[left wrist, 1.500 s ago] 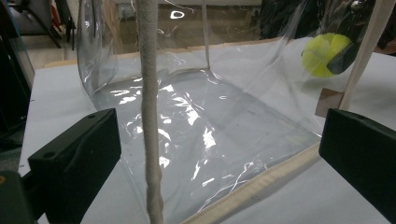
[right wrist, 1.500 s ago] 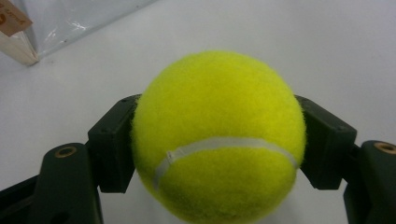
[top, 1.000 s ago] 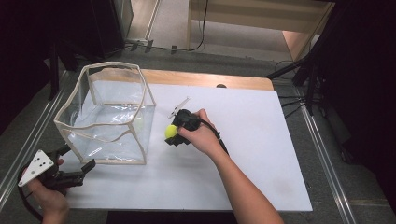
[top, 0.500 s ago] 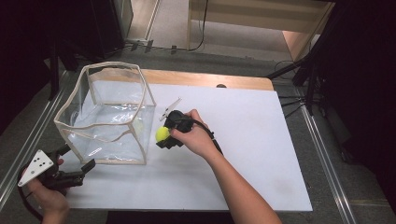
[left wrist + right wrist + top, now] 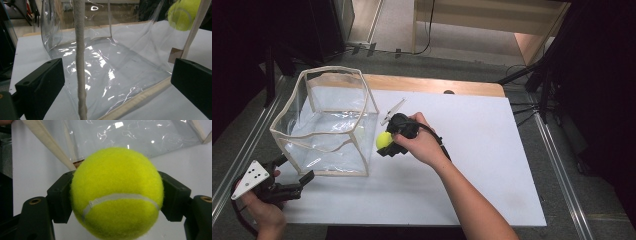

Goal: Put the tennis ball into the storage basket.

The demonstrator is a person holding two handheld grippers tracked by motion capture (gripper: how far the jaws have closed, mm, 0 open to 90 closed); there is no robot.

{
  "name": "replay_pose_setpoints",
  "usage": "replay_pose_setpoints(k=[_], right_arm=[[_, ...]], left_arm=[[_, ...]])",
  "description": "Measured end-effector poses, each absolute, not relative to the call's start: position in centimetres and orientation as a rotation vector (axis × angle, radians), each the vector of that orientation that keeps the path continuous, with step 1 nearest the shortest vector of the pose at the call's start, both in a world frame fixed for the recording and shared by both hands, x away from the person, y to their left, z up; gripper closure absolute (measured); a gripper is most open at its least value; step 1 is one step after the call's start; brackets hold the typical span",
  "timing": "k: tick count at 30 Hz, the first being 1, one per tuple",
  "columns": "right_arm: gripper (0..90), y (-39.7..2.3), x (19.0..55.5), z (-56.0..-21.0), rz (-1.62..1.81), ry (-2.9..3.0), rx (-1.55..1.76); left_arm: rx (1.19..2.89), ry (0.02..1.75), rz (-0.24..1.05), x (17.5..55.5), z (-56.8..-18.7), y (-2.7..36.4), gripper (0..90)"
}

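High view: our right gripper [image 5: 388, 145] pinches the fuzzy yellow-green tennis ball [image 5: 384, 140] beside the clear plastic tote bag [image 5: 329, 125]; our left gripper [image 5: 294, 187] waits spread. Next, we judge, comes lifting it over the rim.

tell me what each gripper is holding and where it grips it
The right gripper holds the tennis ball, one jaw pressed on each side of its middle. The left gripper holds nothing; its jaws stand open before the clear bag.
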State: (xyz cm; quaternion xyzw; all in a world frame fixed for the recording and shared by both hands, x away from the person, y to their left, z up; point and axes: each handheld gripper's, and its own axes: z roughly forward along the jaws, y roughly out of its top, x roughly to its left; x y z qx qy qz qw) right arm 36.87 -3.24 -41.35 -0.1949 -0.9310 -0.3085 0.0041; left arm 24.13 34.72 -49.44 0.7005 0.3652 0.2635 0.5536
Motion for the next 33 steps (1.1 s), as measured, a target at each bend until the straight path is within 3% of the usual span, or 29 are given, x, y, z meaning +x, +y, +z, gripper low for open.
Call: replay_pose_setpoints(k=[33], right_arm=[[24.0,-3.7,36.8,-35.1,-1.027,-2.917,-0.531]], left_arm=[[1.662,0.860,0.625,24.1,-49.4,34.7,0.0]])
